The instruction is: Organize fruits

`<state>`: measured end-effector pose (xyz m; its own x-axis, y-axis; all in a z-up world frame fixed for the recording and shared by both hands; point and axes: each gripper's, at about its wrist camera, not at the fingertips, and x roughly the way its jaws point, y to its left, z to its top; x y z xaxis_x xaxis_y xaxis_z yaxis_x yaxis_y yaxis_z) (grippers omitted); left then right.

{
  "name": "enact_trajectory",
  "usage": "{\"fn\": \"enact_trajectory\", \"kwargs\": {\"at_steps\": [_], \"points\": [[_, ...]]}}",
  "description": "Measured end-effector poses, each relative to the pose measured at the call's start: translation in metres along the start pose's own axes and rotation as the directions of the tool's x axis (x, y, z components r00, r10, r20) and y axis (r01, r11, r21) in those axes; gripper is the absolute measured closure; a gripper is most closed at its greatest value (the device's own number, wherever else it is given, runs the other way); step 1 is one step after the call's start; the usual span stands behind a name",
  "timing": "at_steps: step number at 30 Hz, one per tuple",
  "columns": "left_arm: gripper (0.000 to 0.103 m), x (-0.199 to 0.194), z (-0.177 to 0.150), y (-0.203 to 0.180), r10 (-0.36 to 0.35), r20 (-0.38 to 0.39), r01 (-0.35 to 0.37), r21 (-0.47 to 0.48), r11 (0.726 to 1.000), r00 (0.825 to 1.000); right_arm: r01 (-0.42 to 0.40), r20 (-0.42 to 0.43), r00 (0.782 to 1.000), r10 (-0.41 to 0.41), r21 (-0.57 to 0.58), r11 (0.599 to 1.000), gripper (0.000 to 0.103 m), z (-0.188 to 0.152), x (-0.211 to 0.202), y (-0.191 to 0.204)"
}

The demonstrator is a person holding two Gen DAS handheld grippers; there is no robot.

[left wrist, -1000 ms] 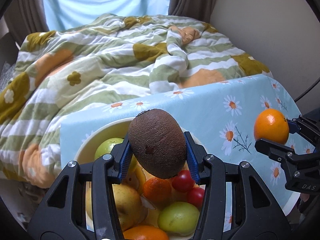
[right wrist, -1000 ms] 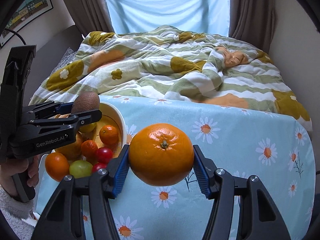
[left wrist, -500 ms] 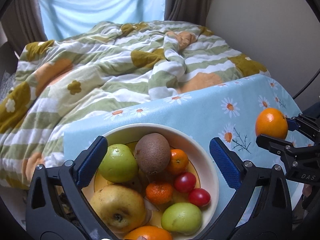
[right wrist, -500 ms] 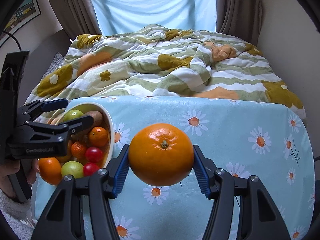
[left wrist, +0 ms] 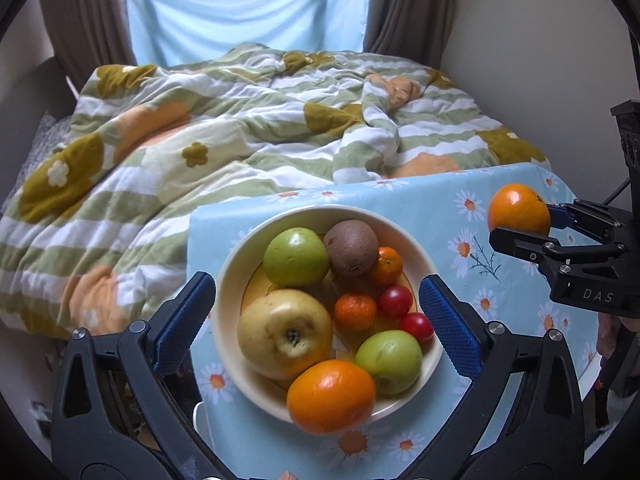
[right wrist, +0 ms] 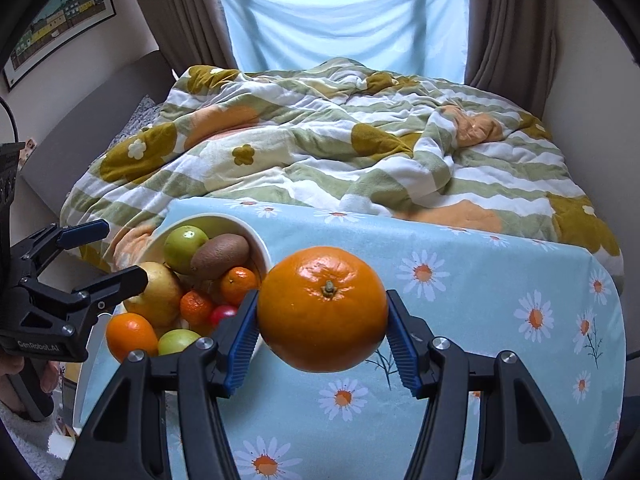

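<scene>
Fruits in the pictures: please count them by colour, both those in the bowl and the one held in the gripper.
Green: 2, apples and
Yellow: 1, apple
Brown: 1, kiwi
Red: 2, small ones and
Orange: 4, three in the bowl, one in the right gripper
Total: 10

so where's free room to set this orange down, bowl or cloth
The daisy tablecloth right of the bowl is bare to its far edge. The bowl is crowded with fruit. The right gripper holds the orange; the left gripper is open.
</scene>
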<state>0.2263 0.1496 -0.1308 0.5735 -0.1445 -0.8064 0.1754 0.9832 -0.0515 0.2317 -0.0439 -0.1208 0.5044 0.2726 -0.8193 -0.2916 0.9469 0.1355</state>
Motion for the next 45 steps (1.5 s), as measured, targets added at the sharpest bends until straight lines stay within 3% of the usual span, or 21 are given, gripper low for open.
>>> {"fn": "enact_trajectory", "kwargs": {"at_steps": [12, 24, 25, 27, 28, 29, 37, 45], "points": [[0.0, -0.023, -0.048, 0.03, 0.069, -0.031, -0.072, -0.108, 0.992, 0.997, -0.13, -0.064, 0.99, 0.124, -0.094, 0.987, 0.047, -0.004, 0.041, 0.049], [0.0, -0.013, -0.061, 0.022, 0.062, -0.056, -0.068, -0.128, 0.989, 0.997, -0.14, -0.074, 0.988, 0.132, -0.113, 0.984, 0.047, -0.009, 0.062, 0.055], [0.0, -0.013, -0.061, 0.021, 0.061, -0.058, -0.068, -0.126, 0.99, 0.996, -0.145, -0.069, 0.988, 0.138, -0.106, 0.984, 0.046, -0.01, 0.062, 0.054], [0.0, -0.013, -0.062, 0.021, 0.061, -0.061, -0.068, -0.122, 0.99, 0.996, -0.156, -0.038, 0.987, 0.153, -0.103, 0.982, 0.028, -0.009, 0.056, 0.053], [0.0, -0.013, -0.062, 0.021, 0.061, -0.062, -0.068, -0.119, 0.991, 0.996, -0.157, -0.022, 0.988, 0.155, -0.106, 0.982, 0.012, -0.009, 0.054, 0.054], [0.0, -0.013, -0.063, 0.021, 0.061, -0.063, -0.068, -0.117, 0.991, 0.996, -0.154, -0.011, 0.988, 0.154, -0.11, 0.982, 0.007, -0.008, 0.052, 0.054], [0.0, -0.019, -0.064, 0.014, 0.073, -0.054, -0.078, -0.1, 0.992, 0.996, -0.126, 0.02, 0.991, 0.129, -0.097, 0.987, 0.007, -0.013, 0.041, 0.049], [0.0, -0.057, -0.052, -0.023, 0.099, 0.0, -0.098, -0.078, 0.992, 0.995, -0.105, 0.075, 0.991, 0.111, -0.083, 0.991, 0.007, -0.015, -0.018, 0.03]]}}
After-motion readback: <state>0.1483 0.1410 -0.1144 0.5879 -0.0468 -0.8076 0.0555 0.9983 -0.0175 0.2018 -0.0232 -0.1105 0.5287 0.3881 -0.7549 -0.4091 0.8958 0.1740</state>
